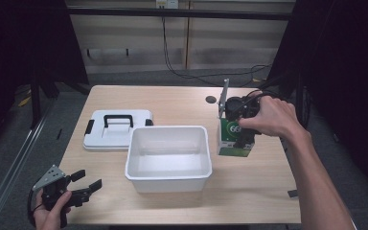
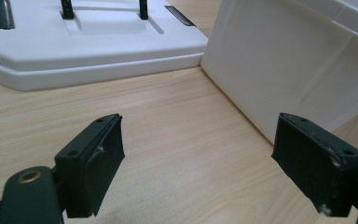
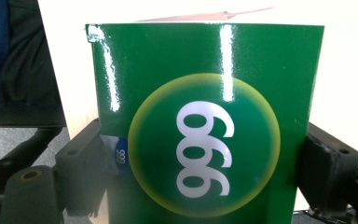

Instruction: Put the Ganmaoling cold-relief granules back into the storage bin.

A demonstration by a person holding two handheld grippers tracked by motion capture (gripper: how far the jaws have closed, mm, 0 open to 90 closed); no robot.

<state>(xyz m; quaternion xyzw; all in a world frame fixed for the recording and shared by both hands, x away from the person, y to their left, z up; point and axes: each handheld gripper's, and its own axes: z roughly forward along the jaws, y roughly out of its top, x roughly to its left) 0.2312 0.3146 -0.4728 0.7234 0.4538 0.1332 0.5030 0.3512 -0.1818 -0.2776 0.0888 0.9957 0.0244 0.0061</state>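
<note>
Right of frame centre, the right claw (image 1: 239, 125) is clamped on the green box (image 1: 233, 139), resting on the surface (image 1: 182, 98) beside the white bin (image 1: 167, 179). The box is gripped but, apparently, not yet binned. At lower left, the left claw (image 1: 87, 184) gapes apart, idle.

You have a light wood-grain surface (image 1: 177, 100) in front of you. At its centre stands an open white bin (image 1: 168, 158). At about ten o'clock from the bin, just beside it, lies a flat white lid (image 1: 117, 129) with a black handle and black clips. At three o'clock stands a green box (image 1: 234, 140) marked 666, near the bin but apart from it.
</note>
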